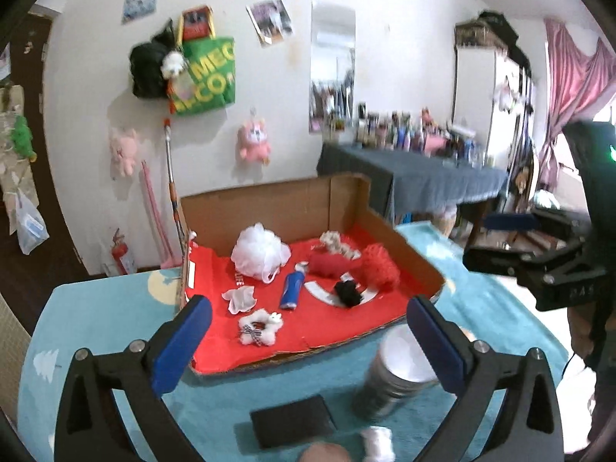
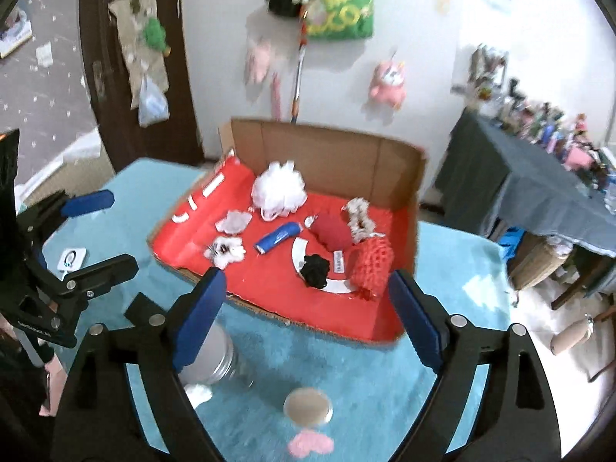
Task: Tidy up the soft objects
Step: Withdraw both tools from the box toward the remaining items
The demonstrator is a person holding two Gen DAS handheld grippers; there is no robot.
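Soft objects lie in the cardboard box (image 1: 277, 200) with the red floor, on the blue cloth (image 1: 115, 327): a white mesh puff (image 1: 260, 250) at 12 o'clock of the floor, a red knitted piece (image 2: 371, 265) at 3 o'clock, a black pompom (image 2: 315, 269) just beside it, a blue tube (image 1: 291, 288) in the middle, a white fluffy ring (image 1: 258, 327) at 7 o'clock. The left gripper (image 1: 308, 331) and the right gripper (image 2: 306, 308) both stand wide, with nothing between the fingers. A metal jar (image 1: 392, 377) stands at 6 o'clock of the box.
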